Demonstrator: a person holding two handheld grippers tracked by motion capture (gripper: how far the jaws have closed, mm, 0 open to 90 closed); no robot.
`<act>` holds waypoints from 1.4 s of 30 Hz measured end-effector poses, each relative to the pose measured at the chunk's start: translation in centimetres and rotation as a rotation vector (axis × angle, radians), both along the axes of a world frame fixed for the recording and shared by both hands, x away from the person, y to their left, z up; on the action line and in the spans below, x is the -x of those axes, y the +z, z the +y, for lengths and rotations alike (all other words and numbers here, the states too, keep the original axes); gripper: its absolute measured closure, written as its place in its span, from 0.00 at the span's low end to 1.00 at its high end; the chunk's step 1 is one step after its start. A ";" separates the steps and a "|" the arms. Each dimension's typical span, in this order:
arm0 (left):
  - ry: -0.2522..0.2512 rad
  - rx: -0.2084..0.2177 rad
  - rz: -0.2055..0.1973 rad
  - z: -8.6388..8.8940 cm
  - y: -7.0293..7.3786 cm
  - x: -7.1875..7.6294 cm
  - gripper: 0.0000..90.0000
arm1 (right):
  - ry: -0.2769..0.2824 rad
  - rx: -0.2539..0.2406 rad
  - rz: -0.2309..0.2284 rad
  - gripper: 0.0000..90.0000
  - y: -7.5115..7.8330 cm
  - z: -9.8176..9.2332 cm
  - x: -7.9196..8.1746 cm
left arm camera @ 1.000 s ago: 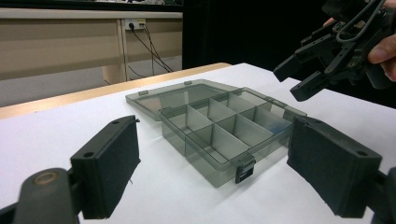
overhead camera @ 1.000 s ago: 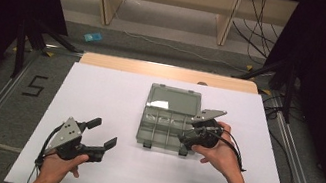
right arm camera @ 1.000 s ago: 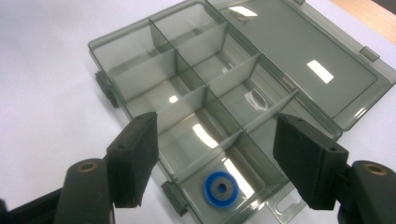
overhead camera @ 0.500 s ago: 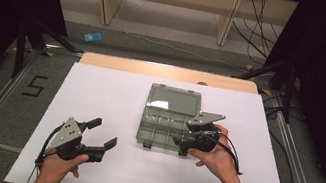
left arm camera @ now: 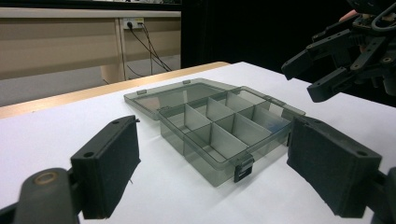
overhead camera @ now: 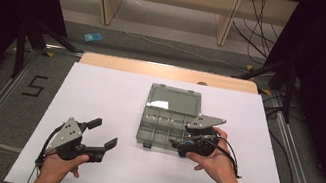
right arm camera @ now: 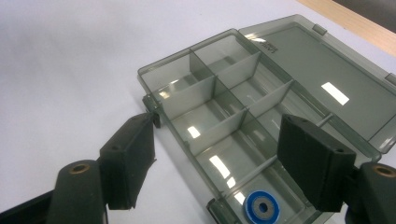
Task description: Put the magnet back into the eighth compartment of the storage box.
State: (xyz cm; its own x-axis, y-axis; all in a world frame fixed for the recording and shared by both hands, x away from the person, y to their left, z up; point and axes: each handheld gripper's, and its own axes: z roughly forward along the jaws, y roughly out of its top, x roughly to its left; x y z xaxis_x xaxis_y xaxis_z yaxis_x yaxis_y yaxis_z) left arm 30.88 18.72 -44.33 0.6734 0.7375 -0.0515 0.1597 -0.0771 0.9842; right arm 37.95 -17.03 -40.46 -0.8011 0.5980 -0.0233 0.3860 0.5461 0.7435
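Note:
An open smoky-clear compartment box (overhead camera: 165,122) lies on the white table top (overhead camera: 99,95), its lid (overhead camera: 175,98) folded flat behind it. A blue ring (right arm camera: 261,208) rests in a near compartment. My right gripper (overhead camera: 182,135) hovers over the box's front right corner. Its jaws have just been opening and are open with nothing held (right arm camera: 219,163). My left gripper (overhead camera: 104,133) stays to the left of the box, open and empty, aimed at the box (left arm camera: 219,126). In the left gripper view the right gripper (left arm camera: 322,70) hangs above the box's right end.
A wooden edge (overhead camera: 169,72) borders the back of the table. On the floor lie a black "5" mark (overhead camera: 34,85), a small blue object (overhead camera: 92,37) and cables (overhead camera: 257,32). Stand legs (overhead camera: 34,33) flank the table. White surface spreads left of and in front of the box.
The right hand and its gripper have shifted slightly left and toward the near edge, over the box's front corner. The left gripper has stayed where it was.

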 end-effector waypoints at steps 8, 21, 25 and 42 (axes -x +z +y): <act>-0.002 0.001 0.009 -0.1 -0.1 0.0 0.18 | 0.018 -0.023 -0.016 0.32 -0.1 -0.1 0.7; -0.007 -0.008 0.010 -0.1 -0.1 0.0 0.18 | 0.029 -0.042 -0.001 0.32 -0.2 -0.1 1.8; -0.006 -0.004 0.013 -0.1 -0.1 0.0 0.18 | 0.034 -0.042 -0.008 0.32 -0.2 -0.1 2.2; -0.012 0.008 0.018 -0.2 -0.2 0.0 0.19 | 0.052 -0.059 -0.008 0.32 -0.1 -0.3 3.3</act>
State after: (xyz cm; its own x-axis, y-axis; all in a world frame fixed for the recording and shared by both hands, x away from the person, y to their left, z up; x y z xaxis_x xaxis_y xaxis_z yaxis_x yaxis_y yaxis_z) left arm 30.84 18.55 -44.52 0.6810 0.7289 -0.0698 0.1764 -0.0709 0.9818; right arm 34.61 -17.38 -40.59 -0.8313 0.5558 0.0044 0.3523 0.5207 0.7777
